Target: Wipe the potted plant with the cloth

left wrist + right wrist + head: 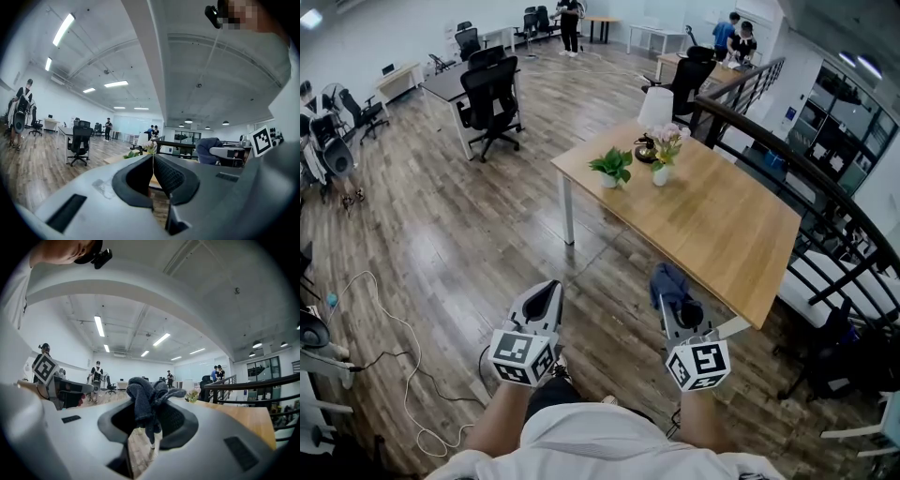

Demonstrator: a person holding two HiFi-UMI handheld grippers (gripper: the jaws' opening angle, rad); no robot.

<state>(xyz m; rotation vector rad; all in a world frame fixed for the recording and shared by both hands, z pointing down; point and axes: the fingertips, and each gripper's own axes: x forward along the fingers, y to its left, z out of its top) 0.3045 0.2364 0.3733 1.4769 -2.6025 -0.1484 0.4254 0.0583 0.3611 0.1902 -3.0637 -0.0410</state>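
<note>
Clamps cloth (667, 281) in right tongs (673, 305) at lower centre; holds left tongs (547, 298) pressed together, empty, lower left. Finds plant (612, 167) at upper centre on tabletop (722, 225), well apart. Could topple it by wiping hard, or drop the loosely bunched cloth

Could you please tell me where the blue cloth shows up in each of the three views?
Head view: cloth lower right, in the right gripper.
Left gripper view: cloth right of centre.
Right gripper view: cloth centre, between the jaws.
Shared landmark: vase of flowers.
</note>
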